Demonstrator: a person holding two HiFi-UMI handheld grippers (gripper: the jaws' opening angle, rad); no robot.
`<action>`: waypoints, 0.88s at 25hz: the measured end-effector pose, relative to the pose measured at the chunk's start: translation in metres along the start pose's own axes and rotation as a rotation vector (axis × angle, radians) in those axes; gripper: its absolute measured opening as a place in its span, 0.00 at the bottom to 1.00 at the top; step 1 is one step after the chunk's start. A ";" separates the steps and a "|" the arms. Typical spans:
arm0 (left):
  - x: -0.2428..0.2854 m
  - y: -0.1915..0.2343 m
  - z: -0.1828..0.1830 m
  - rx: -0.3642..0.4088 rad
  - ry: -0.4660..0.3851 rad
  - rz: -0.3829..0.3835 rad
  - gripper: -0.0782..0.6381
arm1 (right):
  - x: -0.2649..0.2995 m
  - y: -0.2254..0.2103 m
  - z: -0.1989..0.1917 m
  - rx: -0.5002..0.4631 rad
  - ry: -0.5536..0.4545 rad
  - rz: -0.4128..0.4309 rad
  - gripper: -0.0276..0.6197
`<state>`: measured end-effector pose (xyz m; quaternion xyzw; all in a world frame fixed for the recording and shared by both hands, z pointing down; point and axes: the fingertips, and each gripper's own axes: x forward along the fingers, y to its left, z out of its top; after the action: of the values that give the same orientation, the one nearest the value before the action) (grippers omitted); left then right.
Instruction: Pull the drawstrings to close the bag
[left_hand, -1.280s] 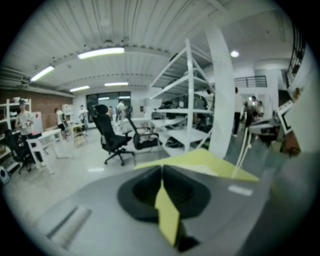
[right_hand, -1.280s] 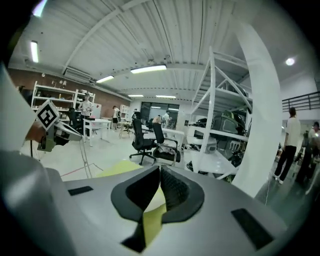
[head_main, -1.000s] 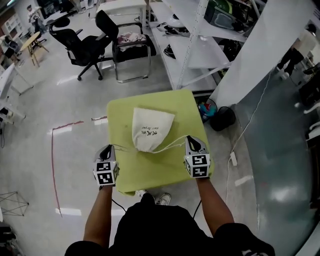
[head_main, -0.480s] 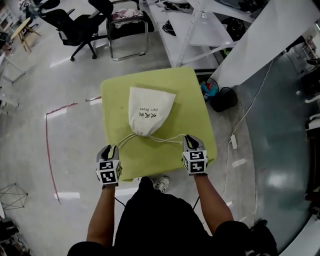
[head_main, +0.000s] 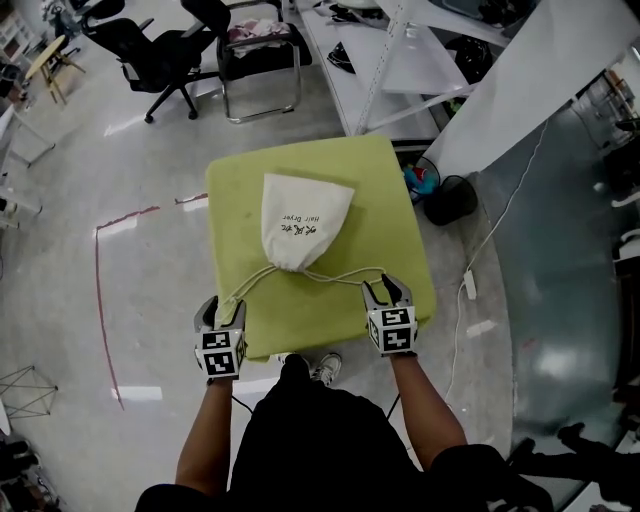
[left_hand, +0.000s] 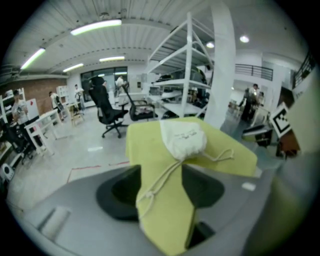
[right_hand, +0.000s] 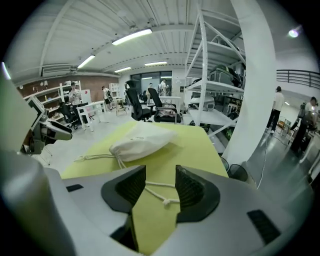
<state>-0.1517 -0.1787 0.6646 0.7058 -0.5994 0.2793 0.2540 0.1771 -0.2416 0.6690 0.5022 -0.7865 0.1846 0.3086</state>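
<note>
On yellow table (head_main: 385, 205), cinched white bag (head_main: 300, 225)

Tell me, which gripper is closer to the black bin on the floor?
Right. The right gripper is at the table edge beside the bin; the left gripper is at the opposite edge.

The print (head_main: 299, 228) on the bag (head_main: 290, 205) is showing too small to read in every view. The left gripper view is blurring low down, smearing the cord's (left_hand: 159, 180) knot. There the gripper's own body is covering the tabletop's (left_hand: 150, 145) near edge. In the head view the left gripper (head_main: 222, 306) and right gripper (head_main: 386, 291) are covering parts of that near edge. The bottom edge is cutting off the person (head_main: 320, 440), whose body is hiding most of a shoe (head_main: 326, 368).
</note>
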 end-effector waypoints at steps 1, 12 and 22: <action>-0.001 -0.001 0.006 0.009 -0.015 0.002 0.47 | -0.002 0.002 0.005 -0.004 -0.016 0.000 0.31; -0.035 -0.018 0.099 0.047 -0.270 0.011 0.30 | -0.036 0.027 0.101 -0.044 -0.246 0.020 0.13; -0.075 -0.029 0.170 0.050 -0.460 -0.015 0.12 | -0.090 0.036 0.182 -0.087 -0.468 -0.007 0.05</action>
<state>-0.1169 -0.2395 0.4896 0.7615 -0.6290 0.1239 0.0951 0.1171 -0.2745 0.4745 0.5204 -0.8419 0.0281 0.1399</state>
